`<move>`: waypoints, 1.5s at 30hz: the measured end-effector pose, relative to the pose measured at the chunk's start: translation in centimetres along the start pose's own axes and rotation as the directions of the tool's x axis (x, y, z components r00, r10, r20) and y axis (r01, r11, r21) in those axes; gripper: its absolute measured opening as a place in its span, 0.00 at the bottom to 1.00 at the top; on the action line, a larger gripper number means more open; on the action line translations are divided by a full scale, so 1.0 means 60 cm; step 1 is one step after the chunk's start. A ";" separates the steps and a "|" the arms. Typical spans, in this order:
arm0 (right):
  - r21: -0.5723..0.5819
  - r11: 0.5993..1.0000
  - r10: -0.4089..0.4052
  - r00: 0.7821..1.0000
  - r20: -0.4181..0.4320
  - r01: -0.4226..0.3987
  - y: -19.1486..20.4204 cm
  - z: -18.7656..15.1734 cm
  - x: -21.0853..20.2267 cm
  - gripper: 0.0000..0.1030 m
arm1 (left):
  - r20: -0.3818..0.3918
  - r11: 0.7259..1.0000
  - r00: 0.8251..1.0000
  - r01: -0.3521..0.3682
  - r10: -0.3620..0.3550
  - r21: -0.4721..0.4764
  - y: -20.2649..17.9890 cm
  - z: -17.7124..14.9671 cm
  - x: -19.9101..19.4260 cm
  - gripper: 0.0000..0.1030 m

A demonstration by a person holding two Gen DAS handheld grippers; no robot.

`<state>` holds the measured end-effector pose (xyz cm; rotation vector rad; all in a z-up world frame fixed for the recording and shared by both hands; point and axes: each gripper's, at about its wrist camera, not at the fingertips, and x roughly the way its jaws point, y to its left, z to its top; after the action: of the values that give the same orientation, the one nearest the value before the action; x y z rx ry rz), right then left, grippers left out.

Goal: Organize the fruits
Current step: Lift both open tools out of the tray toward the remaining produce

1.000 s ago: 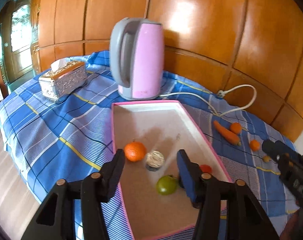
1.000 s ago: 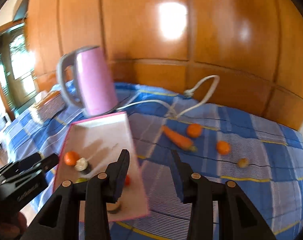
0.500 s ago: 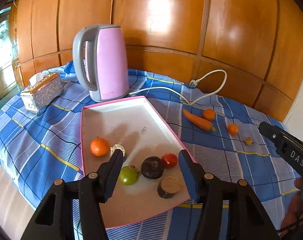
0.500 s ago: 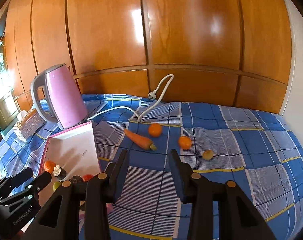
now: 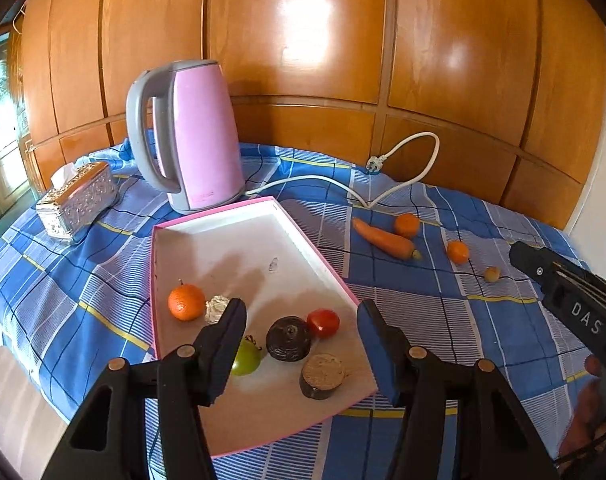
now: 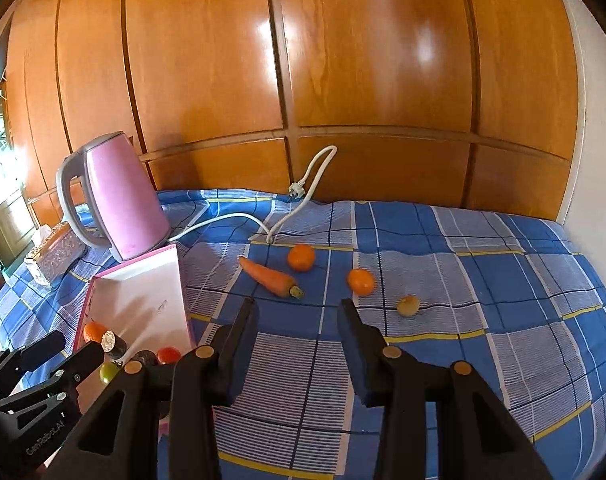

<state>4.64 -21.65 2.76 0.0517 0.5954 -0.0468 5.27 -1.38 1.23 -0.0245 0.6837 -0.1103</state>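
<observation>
A pink-rimmed white tray [image 5: 287,216] lies on the blue plaid cloth. In it are a tangerine [image 5: 186,302], a red tomato [image 5: 323,323], a green fruit [image 5: 247,358], a dark round fruit [image 5: 288,338] and two dark foil-topped pieces. My left gripper [image 5: 301,312] is open and empty above the tray's near end. On the cloth to the right lie a carrot [image 6: 269,276], two tangerines [image 6: 301,257] [image 6: 361,281] and a small yellowish fruit [image 6: 407,305]. My right gripper [image 6: 297,312] is open and empty, hovering short of the carrot.
A pink electric kettle [image 5: 191,136] stands behind the tray, its white cord and plug [image 5: 383,160] trailing across the cloth. A silver tissue box [image 5: 77,200] sits at the left. A wooden panelled wall [image 6: 303,60] backs the table.
Both grippers have pulled back and risen, so more of the table shows. The left view has swung right toward the loose fruit. Both stay open and empty.
</observation>
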 end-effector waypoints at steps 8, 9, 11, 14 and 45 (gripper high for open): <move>0.034 0.999 -0.019 0.998 -0.058 0.021 -0.033 -0.014 0.029 0.40 | -0.021 0.999 0.999 0.031 -0.030 0.018 -0.027 0.011 0.022 0.57; 0.042 0.999 -0.025 0.997 -0.068 0.028 -0.040 -0.016 0.033 0.40 | -0.028 0.999 0.999 0.043 -0.042 0.020 -0.031 0.015 0.028 0.57; 0.059 0.997 -0.037 0.995 -0.088 0.042 -0.056 -0.021 0.042 0.40 | -0.038 0.998 0.997 0.061 -0.060 0.020 -0.039 0.020 0.036 0.57; 0.077 0.995 -0.051 0.993 -0.108 0.059 -0.076 -0.025 0.052 0.40 | -0.043 0.996 0.996 0.081 -0.079 0.043 -0.057 0.029 0.051 0.57; 0.139 0.988 -0.042 0.982 -0.186 0.069 -0.179 -0.027 0.131 0.40 | -0.161 0.975 0.970 0.201 -0.183 0.099 -0.175 0.098 0.215 0.34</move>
<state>9.57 -32.49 -3.36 0.1824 0.7765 -0.1411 17.95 -13.30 -1.74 0.0278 0.8248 -0.3406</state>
